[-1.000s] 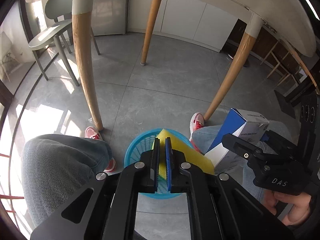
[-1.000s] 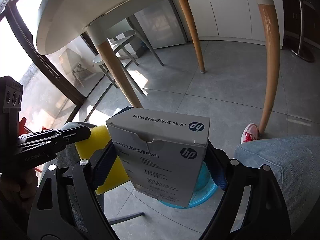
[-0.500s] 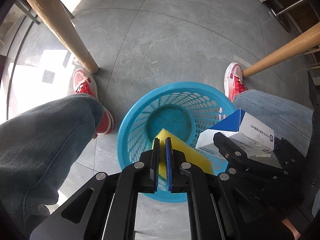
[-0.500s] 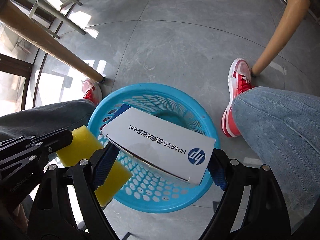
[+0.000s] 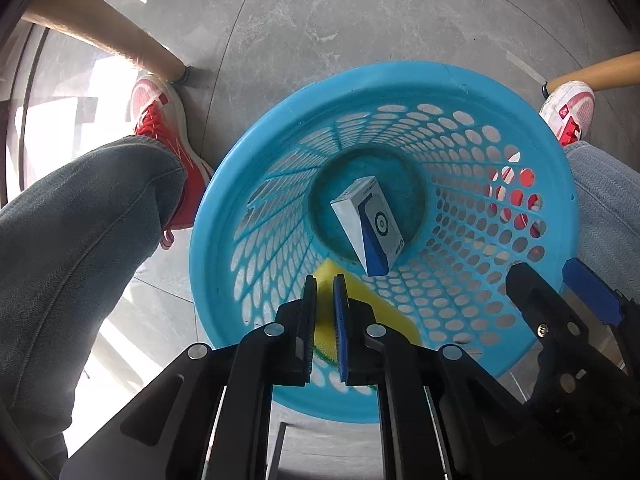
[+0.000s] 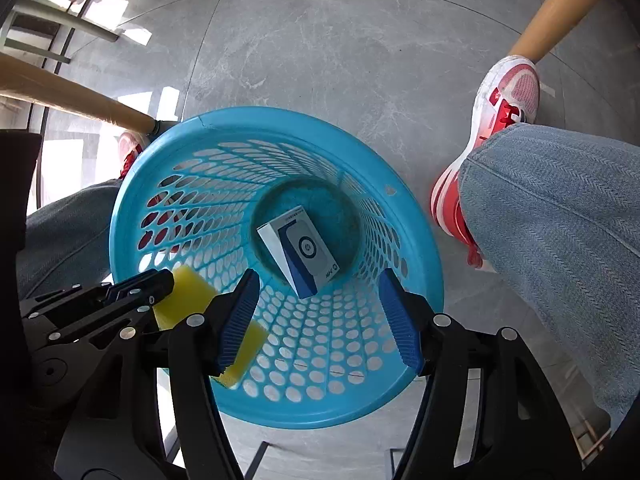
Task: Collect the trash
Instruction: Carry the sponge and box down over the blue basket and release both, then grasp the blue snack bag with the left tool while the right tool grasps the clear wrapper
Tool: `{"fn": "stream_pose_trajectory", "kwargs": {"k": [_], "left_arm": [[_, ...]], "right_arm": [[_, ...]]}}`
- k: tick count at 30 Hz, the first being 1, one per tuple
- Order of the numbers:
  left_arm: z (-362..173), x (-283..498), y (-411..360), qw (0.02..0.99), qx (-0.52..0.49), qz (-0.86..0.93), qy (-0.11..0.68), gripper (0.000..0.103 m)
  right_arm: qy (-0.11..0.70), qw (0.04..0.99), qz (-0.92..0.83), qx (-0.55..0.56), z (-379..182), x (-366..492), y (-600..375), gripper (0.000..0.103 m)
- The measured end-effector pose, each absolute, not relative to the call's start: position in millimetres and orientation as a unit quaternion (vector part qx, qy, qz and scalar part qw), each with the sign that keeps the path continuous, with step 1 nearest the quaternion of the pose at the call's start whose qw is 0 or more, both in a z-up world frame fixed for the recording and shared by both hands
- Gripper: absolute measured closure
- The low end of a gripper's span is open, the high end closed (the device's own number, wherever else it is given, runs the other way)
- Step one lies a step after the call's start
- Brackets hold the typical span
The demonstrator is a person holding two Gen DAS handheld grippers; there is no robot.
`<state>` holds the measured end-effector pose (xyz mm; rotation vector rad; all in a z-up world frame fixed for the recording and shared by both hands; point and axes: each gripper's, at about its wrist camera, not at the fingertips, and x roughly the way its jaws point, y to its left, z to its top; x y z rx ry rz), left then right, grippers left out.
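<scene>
Left gripper [image 5: 323, 292]: black jaws with blue pads closed down to a narrow gap, pinching the yellow foam sponge with a thin green scouring layer [image 5: 384, 312]. The sponge is held over the near inner wall of the round blue perforated plastic waste basket [image 5: 400, 76], just inside the rim.

Right gripper [image 6: 320, 292]: jaws spread wide, nothing between the ribbed blue pads. It hangs over the basket mouth, beside the left gripper.

White-and-blue cardboard product box [image 6: 300, 250]: inside the basket, at the bottom, tilted with one end resting up against the lower wall. Printed face up, circular graphic visible. Edges look crisp, no visible crushing.

Basket stands on grey floor tiles between the person's legs in blue jeans and red-and-white trainers [image 6: 508, 96]; wooden table legs [image 5: 104, 44] on either side.

Risks, as judgement:
- Sponge sits close to the near rim. If let go while the gripper is angled outward, the light foam could catch the rim and tip onto the floor.
- Compressed foam may cling to a pad on release and drop late.
- Both grippers crowd the same opening; a sideways move could knock them together or nudge the light basket.

Sponge appearance: bright yellow, slab-shaped, squeezed where pinched.
</scene>
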<state>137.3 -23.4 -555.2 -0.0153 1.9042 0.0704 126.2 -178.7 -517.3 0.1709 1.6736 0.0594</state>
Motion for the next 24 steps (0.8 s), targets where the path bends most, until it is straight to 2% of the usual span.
{"fn": "stream_pose_trajectory", "kwargs": {"k": [2,3,5,6,9,10,13,17,24], "left_arm": [[-557.5,135.8,-19.9,0.569,-0.004,0.04,0.822,0.085],[-556.3,135.6,-18.0,0.565,-0.004,0.044,0.824,0.079],[-552.3,137.5,-14.5,0.567,-0.001,0.049,0.822,0.033],[-546.9,137.8,-14.6,0.573,0.009,0.051,0.818,0.028],[-530.6,133.7,-16.2,0.582,0.033,0.049,0.811,0.023],[-525.1,130.7,-15.9,0.582,0.027,0.044,0.811,0.022],[-506.7,118.7,-11.6,0.572,0.012,0.039,0.82,0.021],[-465.9,101.2,-4.6,0.573,-0.013,0.022,0.819,0.018],[-354.4,62.3,-4.3,0.657,-0.034,-0.033,0.752,0.018]], "right_arm": [[0.738,0.667,0.01,0.103,-509.4,125.9,-189.3,0.031],[0.738,0.664,0.001,0.119,-506.6,124.4,-195.0,0.03],[0.741,0.656,-0.009,0.144,-501.6,121.0,-204.0,0.029],[0.741,0.654,-0.012,0.151,-497.1,118.3,-207.6,0.029],[0.737,0.655,0.003,0.17,-473.6,108.8,-215.9,0.025],[0.737,0.653,0.019,0.174,-464.3,104.9,-216.1,0.021],[0.731,0.65,0.082,0.194,-426.2,85.1,-217.0,0.019],[0.722,0.648,0.134,0.203,-373.5,49.9,-219.2,0.011],[0.665,0.722,0.159,0.105,-277.1,-11.8,-218.3,0.01]]}}
